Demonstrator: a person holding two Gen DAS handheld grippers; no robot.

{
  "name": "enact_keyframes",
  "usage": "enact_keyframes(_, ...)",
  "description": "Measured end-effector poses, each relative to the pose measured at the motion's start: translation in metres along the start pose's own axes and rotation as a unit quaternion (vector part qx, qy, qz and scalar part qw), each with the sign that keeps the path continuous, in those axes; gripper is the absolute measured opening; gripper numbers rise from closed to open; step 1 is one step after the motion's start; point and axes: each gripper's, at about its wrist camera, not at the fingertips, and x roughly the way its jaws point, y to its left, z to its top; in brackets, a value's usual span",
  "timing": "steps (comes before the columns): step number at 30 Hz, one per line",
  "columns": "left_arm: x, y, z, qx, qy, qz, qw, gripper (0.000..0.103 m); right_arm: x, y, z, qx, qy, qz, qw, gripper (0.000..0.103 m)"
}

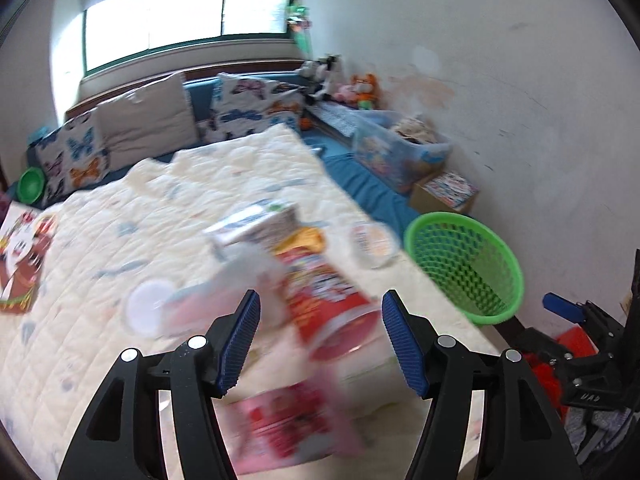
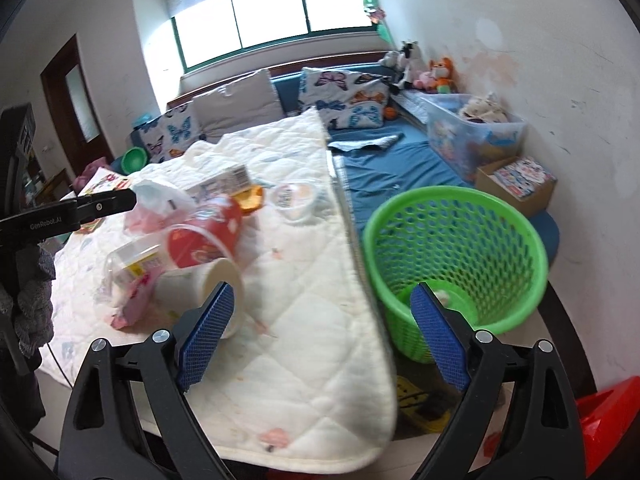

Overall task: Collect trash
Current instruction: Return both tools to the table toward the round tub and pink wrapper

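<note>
Trash lies piled on a white quilt (image 2: 304,280): a red paper cup (image 1: 328,300) (image 2: 204,236) on its side, a white paper cup (image 2: 212,284), a clear plastic cup (image 1: 148,312), a carton (image 1: 256,224) (image 2: 224,180), a pink wrapper (image 1: 288,424) and a clear lidded tub (image 1: 374,244) (image 2: 294,200). A green mesh basket (image 1: 468,268) (image 2: 456,256) stands right of the quilt with one small white item inside. My left gripper (image 1: 320,340) is open and empty just before the red cup. My right gripper (image 2: 324,336) is open and empty over the quilt's edge beside the basket.
Butterfly cushions (image 2: 344,96) and a beige pillow (image 2: 236,104) line the far side. A clear storage box (image 2: 472,132), a cardboard box (image 2: 520,184) and plush toys (image 2: 436,72) sit along the right wall. A red object (image 2: 608,424) lies at the lower right.
</note>
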Motion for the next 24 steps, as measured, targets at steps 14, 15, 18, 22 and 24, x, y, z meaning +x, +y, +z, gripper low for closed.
enact_keyframes(14,-0.024,0.074,-0.059,-0.043,0.016,0.03,0.9985,0.065,0.032,0.061,-0.008,-0.039,0.036,0.059,0.997,0.09)
enact_keyframes(15,-0.027,0.079,-0.065,-0.046,0.018,0.03,0.9983,0.065,0.035,0.064,-0.01,-0.04,0.04,0.061,0.997,0.09)
enact_keyframes(18,-0.028,0.086,-0.077,-0.057,0.026,0.031,0.9976,0.071,0.045,0.072,-0.015,-0.042,0.052,0.068,0.995,0.09)
enact_keyframes(22,-0.025,0.092,-0.089,-0.06,0.035,0.029,0.9972,0.081,0.054,0.081,-0.019,-0.046,0.06,0.072,0.994,0.09)
enact_keyframes(24,-0.021,0.091,-0.092,-0.062,0.04,0.028,0.9969,0.083,0.054,0.084,-0.02,-0.051,0.06,0.073,0.994,0.09)
